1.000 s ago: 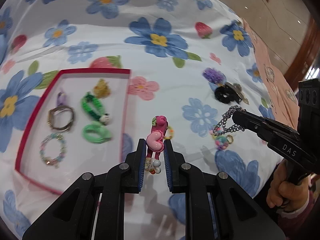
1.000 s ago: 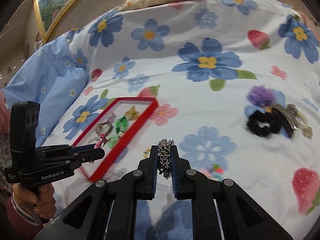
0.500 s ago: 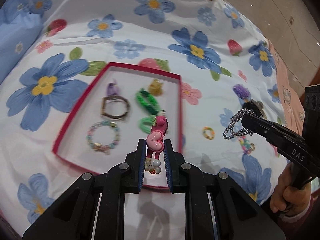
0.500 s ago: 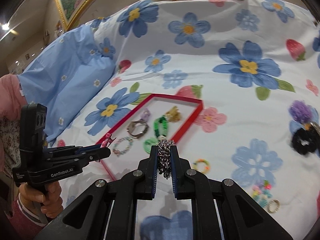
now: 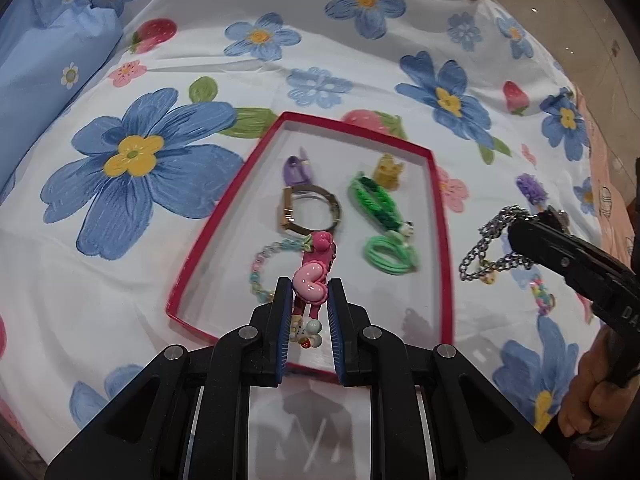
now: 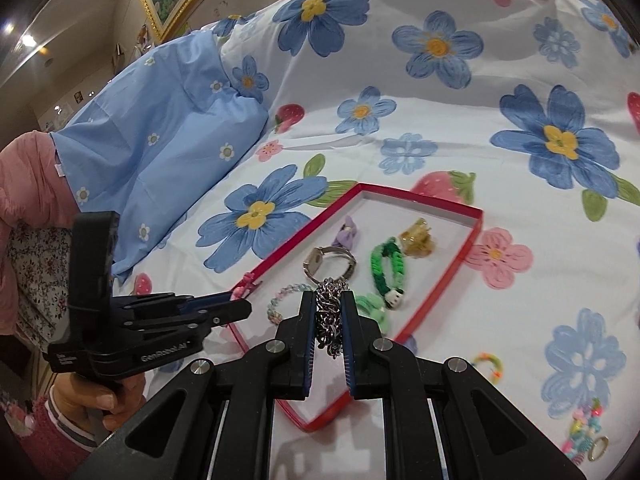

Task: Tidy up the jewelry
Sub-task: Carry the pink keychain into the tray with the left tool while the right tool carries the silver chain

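Left wrist view looks down into a shallow red-rimmed tray [image 5: 436, 216] lying on the flowered bedsheet [image 5: 168, 240]; inside it sit a purple clip [image 5: 297, 171], an amber claw clip [image 5: 387, 169], a metal bangle [image 5: 312, 213], a pastel bead bracelet [image 5: 262, 268], a braided green band [image 5: 374, 202] and a light green hair tie [image 5: 390, 255]. Over the tray's near end the left gripper [image 5: 307, 300] points steeply downward, its jaws nearly together and clamped on a pink heart hair clip [image 5: 312, 280]. To the right, past the tray's rim, the right gripper [image 6: 327, 312] is tilted down less steeply, gripped by a hand [image 5: 588, 396], jaws pinched tight on a silver chain [image 6: 329, 320] that dangles in loops. Loose on the sheet outside the tray lie a small beaded ring [image 6: 489, 362] and a colourful bead strand [image 6: 585, 432]
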The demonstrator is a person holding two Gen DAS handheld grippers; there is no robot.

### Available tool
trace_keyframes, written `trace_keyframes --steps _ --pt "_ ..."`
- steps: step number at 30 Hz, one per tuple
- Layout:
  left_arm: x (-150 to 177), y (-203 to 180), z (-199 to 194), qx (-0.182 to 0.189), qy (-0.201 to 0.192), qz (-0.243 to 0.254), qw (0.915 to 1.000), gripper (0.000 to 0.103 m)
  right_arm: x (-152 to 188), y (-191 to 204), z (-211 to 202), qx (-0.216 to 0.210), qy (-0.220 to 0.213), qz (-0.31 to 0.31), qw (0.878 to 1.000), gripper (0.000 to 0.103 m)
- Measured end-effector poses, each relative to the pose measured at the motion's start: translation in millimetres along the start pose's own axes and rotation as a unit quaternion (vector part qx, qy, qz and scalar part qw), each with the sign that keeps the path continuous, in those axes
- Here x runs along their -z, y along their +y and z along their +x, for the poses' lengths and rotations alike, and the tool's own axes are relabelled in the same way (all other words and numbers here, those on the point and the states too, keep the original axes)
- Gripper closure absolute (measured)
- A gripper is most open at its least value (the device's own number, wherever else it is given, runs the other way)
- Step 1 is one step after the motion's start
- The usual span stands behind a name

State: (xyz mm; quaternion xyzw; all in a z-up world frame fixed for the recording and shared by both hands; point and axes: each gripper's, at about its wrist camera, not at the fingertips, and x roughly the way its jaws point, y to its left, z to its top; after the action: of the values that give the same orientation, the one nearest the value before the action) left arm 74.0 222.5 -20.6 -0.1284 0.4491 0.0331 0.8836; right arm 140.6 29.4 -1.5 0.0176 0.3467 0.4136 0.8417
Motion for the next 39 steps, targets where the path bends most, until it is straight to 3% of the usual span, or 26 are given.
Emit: trace_keyframes --steps 11,22,39 --pt "-17 -2 41 -0.006 0.028 0.031 0.9991 0.087 -10 -2 39 0.000 0.015 0.005 1.000 0.092" --pt "-15 -13 71 -0.021 0.057 0.053 0.9967 0.087 12 -21 83 0.016 0.078 0.013 0.997 0.091" --pt "-17 -15 77 -0.018 0.064 0.055 0.9963 0.087 20 -29 95 0.017 0.105 0.018 0.994 0.087"
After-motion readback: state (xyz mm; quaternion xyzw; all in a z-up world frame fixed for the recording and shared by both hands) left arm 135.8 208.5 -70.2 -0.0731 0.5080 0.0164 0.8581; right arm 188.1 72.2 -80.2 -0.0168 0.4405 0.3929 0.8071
